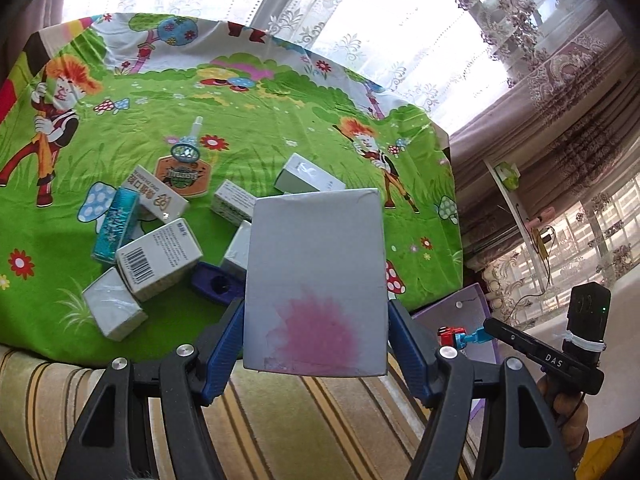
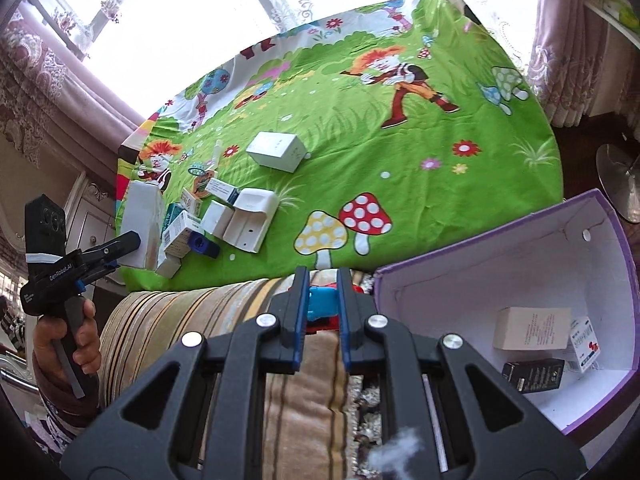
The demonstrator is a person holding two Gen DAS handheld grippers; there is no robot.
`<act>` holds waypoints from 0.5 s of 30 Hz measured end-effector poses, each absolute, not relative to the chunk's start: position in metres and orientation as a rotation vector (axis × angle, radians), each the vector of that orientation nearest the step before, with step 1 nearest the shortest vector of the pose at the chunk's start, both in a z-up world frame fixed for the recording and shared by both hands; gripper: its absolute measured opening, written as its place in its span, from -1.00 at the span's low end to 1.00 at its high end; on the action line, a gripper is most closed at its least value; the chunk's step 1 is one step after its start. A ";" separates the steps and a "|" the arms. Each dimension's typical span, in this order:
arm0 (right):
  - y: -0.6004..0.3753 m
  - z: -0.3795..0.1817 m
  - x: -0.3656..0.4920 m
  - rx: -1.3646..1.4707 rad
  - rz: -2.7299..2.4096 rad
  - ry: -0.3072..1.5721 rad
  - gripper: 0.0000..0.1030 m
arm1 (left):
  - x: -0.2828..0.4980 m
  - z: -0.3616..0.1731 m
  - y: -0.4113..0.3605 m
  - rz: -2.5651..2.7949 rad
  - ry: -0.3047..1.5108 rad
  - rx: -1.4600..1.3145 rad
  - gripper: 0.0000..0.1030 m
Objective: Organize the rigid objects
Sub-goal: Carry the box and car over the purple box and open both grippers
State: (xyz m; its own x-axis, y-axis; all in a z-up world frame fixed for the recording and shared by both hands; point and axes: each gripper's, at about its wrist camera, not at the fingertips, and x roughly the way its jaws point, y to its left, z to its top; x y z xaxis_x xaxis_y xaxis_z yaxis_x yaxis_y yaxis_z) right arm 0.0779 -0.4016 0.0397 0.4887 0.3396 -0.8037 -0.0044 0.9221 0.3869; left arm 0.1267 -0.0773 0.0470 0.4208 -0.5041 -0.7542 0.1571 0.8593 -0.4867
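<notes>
Here, left gripper (image 1: pixel 316 344) clamped on a flat grey box (image 1: pixel 316 276) with a pink stain, held over the striped sofa edge (image 1: pixel 280 420) just before the green cartoon cloth (image 1: pixel 260 120). Right gripper (image 2: pixel 322 312) closed tight on a small blue-and-red toy (image 2: pixel 322 302), beside the open purple box (image 2: pixel 608 216), white inside, with a beige carton (image 2: pixel 530 328), a black carton (image 2: pixel 532 374) and a white packet (image 2: pixel 584 344) lying in it. Further on the cloth, a heap of small cartons (image 1: pixel 160 256), a teal packet (image 1: pixel 114 228) and a dark blue object (image 1: pixel 216 282), close together.

bright window (image 1: pixel 360 8), lace curtains (image 1: pixel 520 20); striped sofa (image 1: pixel 280 420)
</notes>
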 end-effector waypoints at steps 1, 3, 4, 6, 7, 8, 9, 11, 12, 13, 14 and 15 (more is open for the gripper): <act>-0.409 0.038 0.074 0.365 0.201 1.045 -0.67 | 0.126 0.048 -0.084 -0.437 1.063 -0.363 0.35; -0.423 0.033 0.066 0.381 0.174 1.048 -0.67 | 0.126 0.050 -0.097 -0.461 1.068 -0.348 0.35; -0.431 0.029 0.062 0.390 0.160 1.051 -0.67 | 0.125 0.051 -0.104 -0.472 1.070 -0.339 0.35; -0.445 0.021 0.055 0.408 0.129 1.058 -0.67 | 0.123 0.053 -0.119 -0.496 1.075 -0.319 0.35; -0.452 0.017 0.051 0.418 0.113 1.063 -0.67 | 0.123 0.054 -0.126 -0.509 1.078 -0.310 0.35; -0.458 0.012 0.048 0.425 0.099 1.067 -0.67 | 0.121 0.055 -0.133 -0.522 1.080 -0.301 0.35; -0.464 0.007 0.045 0.428 0.085 1.071 -0.67 | 0.120 0.056 -0.140 -0.535 1.082 -0.292 0.35; -0.475 -0.003 0.041 0.445 0.065 1.079 -0.67 | 0.117 0.057 -0.154 -0.558 1.087 -0.274 0.35; -0.480 -0.009 0.040 0.457 0.057 1.084 -0.67 | 0.115 0.057 -0.162 -0.571 1.092 -0.266 0.35; -0.485 -0.014 0.039 0.464 0.046 1.088 -0.67 | 0.114 0.058 -0.169 -0.584 1.096 -0.257 0.35; -0.488 -0.019 0.038 0.460 0.031 1.094 -0.67 | 0.112 0.058 -0.177 -0.597 1.100 -0.246 0.35; -0.491 -0.024 0.037 0.456 0.016 1.101 -0.67 | 0.110 0.058 -0.184 -0.608 1.104 -0.236 0.35</act>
State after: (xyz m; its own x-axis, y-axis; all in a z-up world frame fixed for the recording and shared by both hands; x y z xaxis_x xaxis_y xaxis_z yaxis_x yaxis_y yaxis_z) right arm 0.0369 -0.4915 -0.0240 0.4618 0.2352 -0.8552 0.2099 0.9078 0.3630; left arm 0.1098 -0.1844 0.0575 0.3082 -0.5680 -0.7631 0.3414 0.8148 -0.4685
